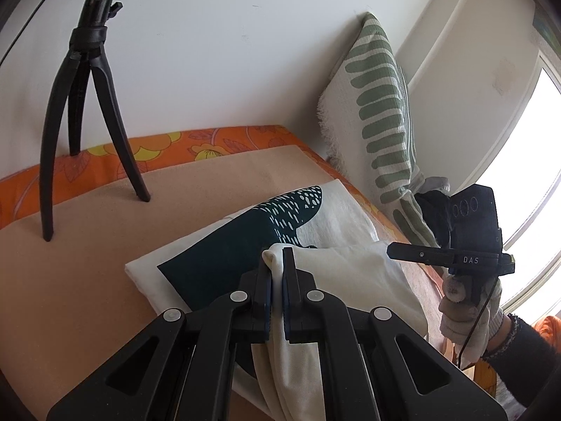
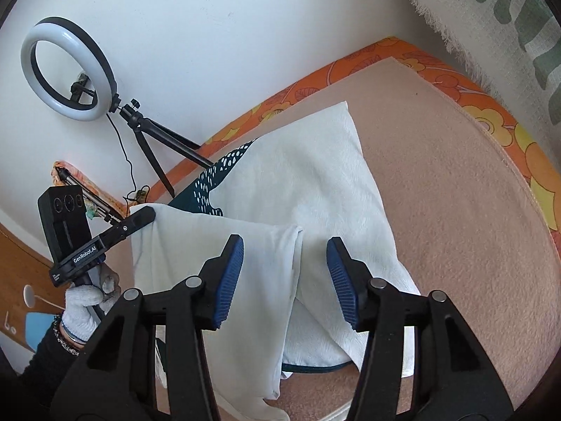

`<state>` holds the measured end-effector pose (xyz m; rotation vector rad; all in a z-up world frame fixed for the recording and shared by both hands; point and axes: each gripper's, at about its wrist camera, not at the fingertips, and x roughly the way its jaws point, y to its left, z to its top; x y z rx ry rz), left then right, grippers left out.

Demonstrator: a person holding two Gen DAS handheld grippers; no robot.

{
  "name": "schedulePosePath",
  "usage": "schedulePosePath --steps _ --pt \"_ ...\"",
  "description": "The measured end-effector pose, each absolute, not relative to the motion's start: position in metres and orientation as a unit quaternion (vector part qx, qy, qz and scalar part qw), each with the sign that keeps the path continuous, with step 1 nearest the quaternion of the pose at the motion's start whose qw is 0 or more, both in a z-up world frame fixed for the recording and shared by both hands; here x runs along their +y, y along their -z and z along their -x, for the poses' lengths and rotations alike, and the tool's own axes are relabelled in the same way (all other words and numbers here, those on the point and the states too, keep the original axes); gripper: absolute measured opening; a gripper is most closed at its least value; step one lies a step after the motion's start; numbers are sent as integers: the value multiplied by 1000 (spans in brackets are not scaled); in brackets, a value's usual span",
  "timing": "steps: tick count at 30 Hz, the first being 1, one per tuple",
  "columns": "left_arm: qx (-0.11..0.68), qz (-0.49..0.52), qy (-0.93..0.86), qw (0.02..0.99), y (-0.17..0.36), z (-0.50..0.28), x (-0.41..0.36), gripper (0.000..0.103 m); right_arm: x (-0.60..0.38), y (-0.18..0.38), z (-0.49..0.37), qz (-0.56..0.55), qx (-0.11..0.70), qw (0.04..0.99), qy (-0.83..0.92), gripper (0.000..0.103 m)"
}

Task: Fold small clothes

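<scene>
Here the mat (image 2: 438,182) covers an orange flowered sheet (image 1: 147,147) against the wall, and on it lies the cream shirt (image 2: 308,182), its dark print (image 1: 224,245) facing up, its long axis running from near edge toward the wall. A green-striped pillow (image 1: 378,105) leans at the right corner; a ring light (image 2: 66,70) on a tripod (image 1: 80,122) stands at the left. The left gripper (image 1: 277,263), tilted down, is clamped on a raised fold of the shirt. The right gripper (image 2: 284,270), in a gloved hand (image 1: 466,322), tilts down over the cloth, jaws apart, touching nothing.
</scene>
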<state>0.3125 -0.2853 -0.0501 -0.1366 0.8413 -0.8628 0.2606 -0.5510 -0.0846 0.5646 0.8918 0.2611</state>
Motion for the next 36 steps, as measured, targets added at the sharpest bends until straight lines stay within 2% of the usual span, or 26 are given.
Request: schedulePosePath --steps 1,3,5,6,15,24,30,36 --pt "396 63 405 822 51 -313 -285 3 -550 86 -260 -267 424 856 -125 48" --pt "396 66 405 821 52 -313 -284 3 -544 84 -257 -267 420 855 -143 27" --pt "397 67 406 820 53 -312 -283 3 -538 79 -251 -252 414 862 -147 19" --pt "397 70 408 819 53 -311 -282 3 -535 76 -249 -242 413 866 -143 11" --pt "377 56 429 819 38 -285 -277 3 -507 42 -208 -163 393 896 -123 9" --pt "357 54 466 808 9 -258 -276 3 -519 -10 -181 -166 362 912 -104 6" --pt "350 73 452 817 6 -280 -284 3 -531 -33 -229 -143 352 921 -85 5" --pt "370 67 394 839 30 -322 -285 3 -524 -8 -318 -106 384 914 -74 5"
